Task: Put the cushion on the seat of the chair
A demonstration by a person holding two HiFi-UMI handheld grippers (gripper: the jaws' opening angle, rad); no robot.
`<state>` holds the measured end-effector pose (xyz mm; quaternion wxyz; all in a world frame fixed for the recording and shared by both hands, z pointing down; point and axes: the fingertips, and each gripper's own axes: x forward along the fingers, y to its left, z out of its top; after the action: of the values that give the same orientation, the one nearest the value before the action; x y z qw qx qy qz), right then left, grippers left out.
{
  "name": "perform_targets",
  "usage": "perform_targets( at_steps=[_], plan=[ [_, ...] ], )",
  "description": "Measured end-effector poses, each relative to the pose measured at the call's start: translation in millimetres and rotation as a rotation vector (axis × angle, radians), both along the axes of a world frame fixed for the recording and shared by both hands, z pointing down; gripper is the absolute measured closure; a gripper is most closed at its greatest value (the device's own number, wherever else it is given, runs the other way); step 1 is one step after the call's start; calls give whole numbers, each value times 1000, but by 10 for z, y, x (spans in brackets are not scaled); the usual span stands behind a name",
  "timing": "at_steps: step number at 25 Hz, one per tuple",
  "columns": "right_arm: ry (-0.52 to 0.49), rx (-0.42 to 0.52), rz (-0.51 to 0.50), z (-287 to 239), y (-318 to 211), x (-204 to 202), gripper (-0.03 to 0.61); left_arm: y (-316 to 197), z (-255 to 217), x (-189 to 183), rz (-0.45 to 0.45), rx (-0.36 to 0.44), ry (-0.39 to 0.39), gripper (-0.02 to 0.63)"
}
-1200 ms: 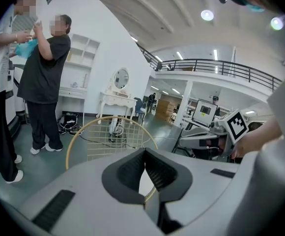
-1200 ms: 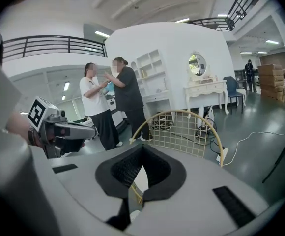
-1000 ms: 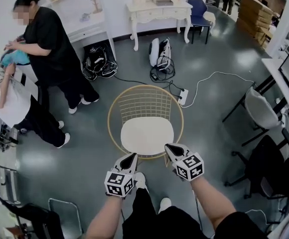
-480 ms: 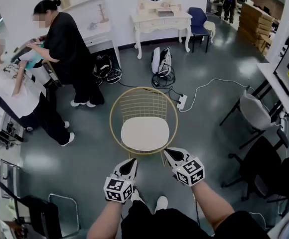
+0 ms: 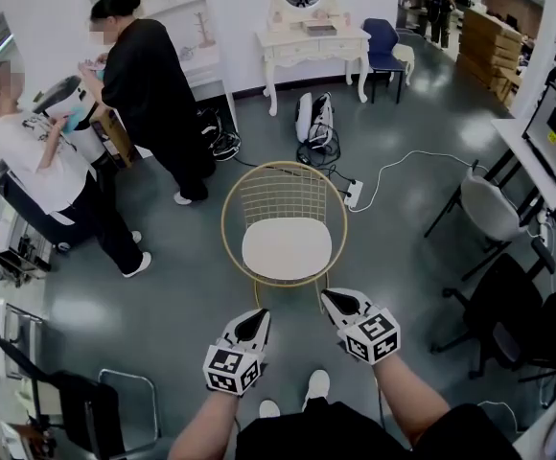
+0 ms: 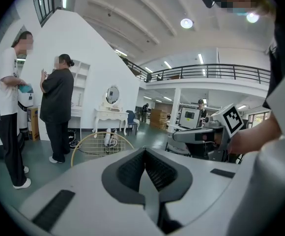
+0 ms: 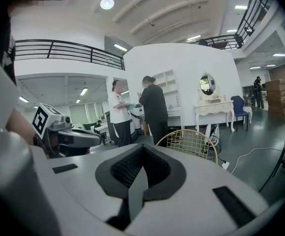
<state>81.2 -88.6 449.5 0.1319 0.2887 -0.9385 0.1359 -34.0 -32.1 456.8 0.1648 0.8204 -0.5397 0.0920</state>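
Note:
A chair with a round gold wire back (image 5: pixel 284 197) stands on the grey floor, and a white cushion (image 5: pixel 287 249) lies flat on its seat. My left gripper (image 5: pixel 259 316) and right gripper (image 5: pixel 333 298) hover side by side just in front of the chair, apart from it, both shut and with nothing in them. In the left gripper view the shut jaws of the left gripper (image 6: pixel 145 168) point past the chair back (image 6: pixel 102 144). The right gripper (image 7: pixel 141 170) also shows shut jaws, with the chair back (image 7: pixel 189 142) beyond them.
Two people (image 5: pixel 149 103) stand at the left by a workbench. A white dressing table (image 5: pixel 318 41) and a blue chair (image 5: pixel 383 29) are at the back. A backpack (image 5: pixel 314 118) and a power strip with cable (image 5: pixel 355 195) lie behind the chair. Office chairs (image 5: pixel 494 214) stand at the right.
Both grippers have drawn back from the chair's front edge and risen, staying shut. The cushion stays on the seat. The two people at the left have shifted.

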Motion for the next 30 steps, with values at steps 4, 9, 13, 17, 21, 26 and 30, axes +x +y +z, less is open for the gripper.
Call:
perform_targets(
  at_steps=[4,9,13,17,21,26,30],
  plan=[
    [-1,4,21,-65,315,-131,566,271,-61,-127,24,17,7,598],
    [2,12,49,-142,736,-354,566,648,-103,-350,49,30,26,598],
    [5,20,69,-152,1071,-496,566,953,-91,-500,65,39,39,598],
    [9,23,100,-124,1337,-636,566,1171,-64,-654,86,43,53,598],
    [9,21,118,-119,1524,-750,566,1308,-81,-757,110,49,56,598],
    [2,19,143,-136,1660,-806,566,1410,-105,-795,136,54,65,598],
    [0,24,156,-165,1703,-861,566,1446,-105,-829,157,55,69,598]
  ],
)
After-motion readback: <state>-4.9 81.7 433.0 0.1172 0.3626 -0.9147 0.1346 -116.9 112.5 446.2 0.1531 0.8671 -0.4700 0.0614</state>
